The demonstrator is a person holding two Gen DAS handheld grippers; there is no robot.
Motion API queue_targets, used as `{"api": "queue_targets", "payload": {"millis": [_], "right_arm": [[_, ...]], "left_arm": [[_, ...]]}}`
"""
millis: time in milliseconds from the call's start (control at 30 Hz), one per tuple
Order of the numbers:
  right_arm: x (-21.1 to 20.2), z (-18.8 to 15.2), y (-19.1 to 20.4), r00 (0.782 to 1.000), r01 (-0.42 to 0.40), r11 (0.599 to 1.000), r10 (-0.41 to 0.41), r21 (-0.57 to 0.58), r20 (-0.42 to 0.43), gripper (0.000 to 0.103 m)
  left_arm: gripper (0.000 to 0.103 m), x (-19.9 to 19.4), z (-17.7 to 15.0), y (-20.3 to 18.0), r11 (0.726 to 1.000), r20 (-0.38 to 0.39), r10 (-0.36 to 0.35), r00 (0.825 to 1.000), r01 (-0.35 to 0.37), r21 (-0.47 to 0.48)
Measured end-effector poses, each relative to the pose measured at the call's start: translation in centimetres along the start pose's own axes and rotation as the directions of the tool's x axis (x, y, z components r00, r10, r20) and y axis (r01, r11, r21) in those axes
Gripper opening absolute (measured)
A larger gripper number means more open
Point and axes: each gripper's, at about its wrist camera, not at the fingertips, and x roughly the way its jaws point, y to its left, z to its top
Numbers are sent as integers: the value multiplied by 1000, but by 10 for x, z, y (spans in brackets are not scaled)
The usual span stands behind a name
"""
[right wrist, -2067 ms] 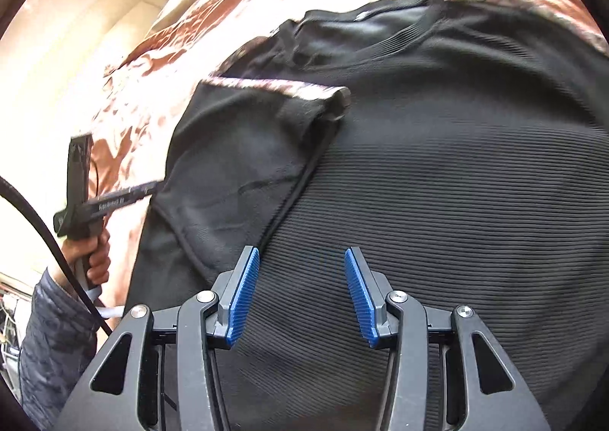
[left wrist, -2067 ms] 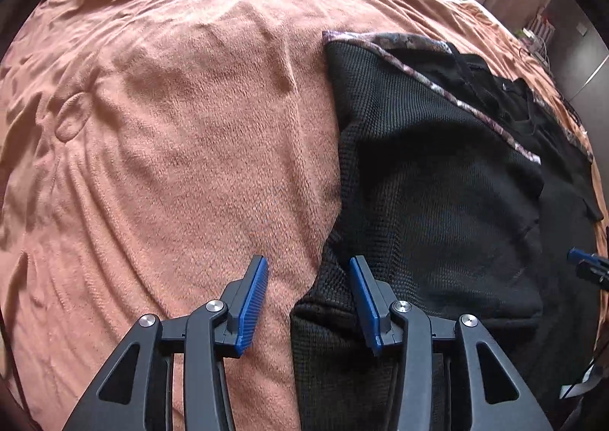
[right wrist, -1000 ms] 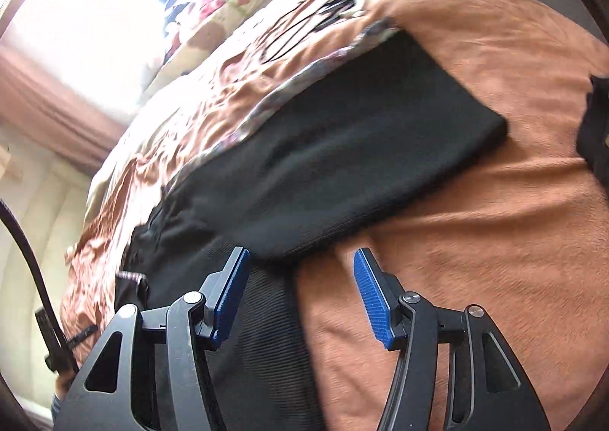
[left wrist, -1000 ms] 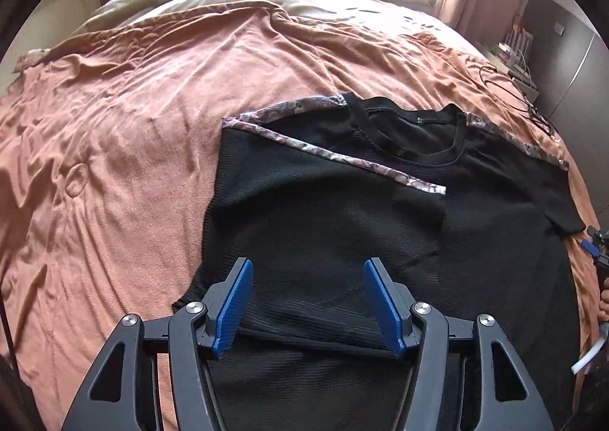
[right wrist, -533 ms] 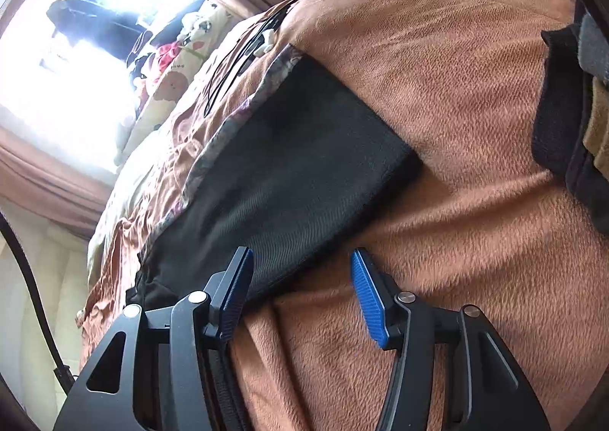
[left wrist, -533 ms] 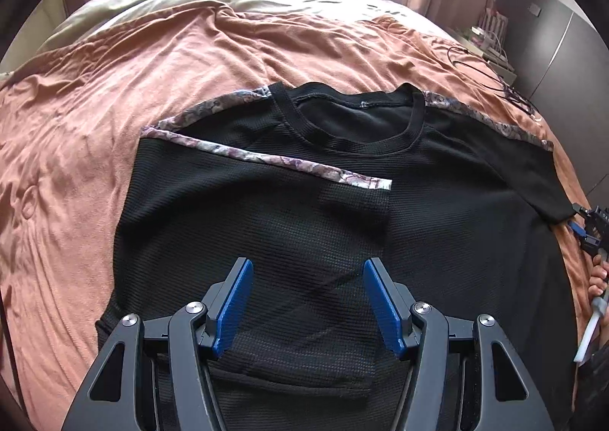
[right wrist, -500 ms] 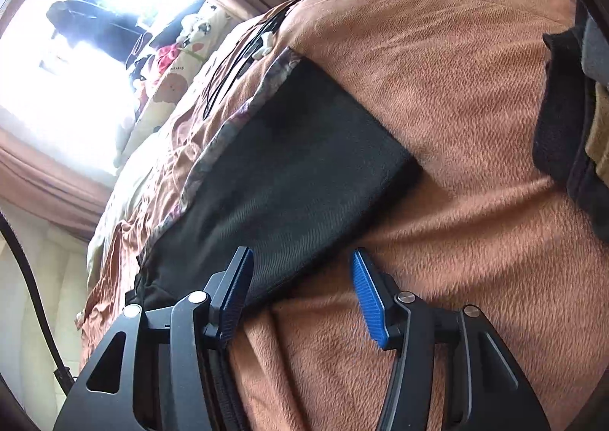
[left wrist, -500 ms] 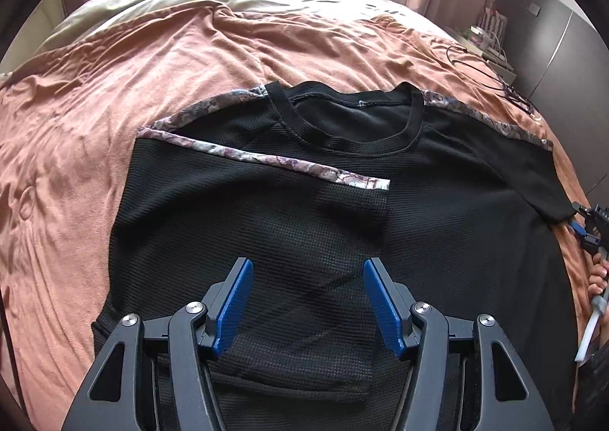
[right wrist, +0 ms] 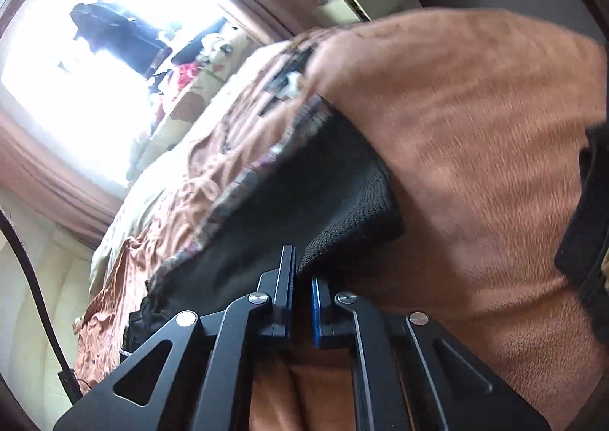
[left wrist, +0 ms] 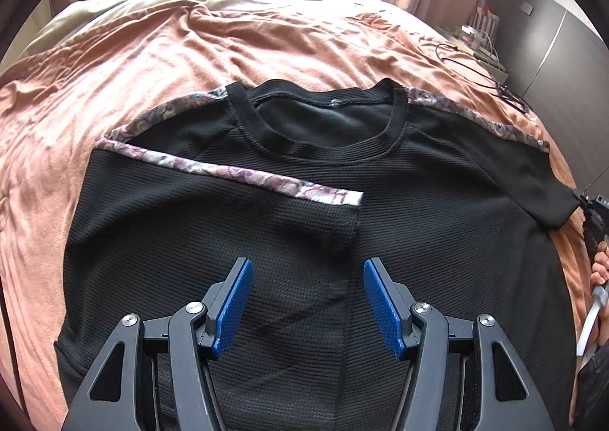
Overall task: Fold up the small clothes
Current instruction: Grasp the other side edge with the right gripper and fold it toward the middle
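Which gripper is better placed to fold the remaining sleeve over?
Right. The right gripper has shut on the unfolded sleeve edge, while the left gripper hovers open above the black T-shirt body.

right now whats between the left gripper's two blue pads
Only the black shirt, lying flat on the bedspread. The left gripper is open above it and the pads grip nothing, as the left wrist view shows.

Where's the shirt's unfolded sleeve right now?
In the left wrist view the sleeve lies at far right on the orange blanket, its cuff pinched by the right gripper.
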Motion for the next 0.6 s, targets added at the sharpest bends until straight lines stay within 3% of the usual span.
{"api": "queue_targets", "payload": {"millis": [167, 333, 600], "right_arm": [[-17, -10, 51, 991, -134, 984, 136, -121, 9, 4], [-21, -27, 91, 970, -242, 947, 239, -213, -42, 4], [-11, -43, 124, 956, -291, 912, 261, -291, -136, 4]], "left_arm": [[62, -4, 2, -4, 1000, 12, -19, 1000, 19, 2], [62, -12, -1, -1, 1000, 18, -19, 1000, 19, 13], [62, -30, -4, 17, 999, 45, -24, 999, 25, -19]]}}
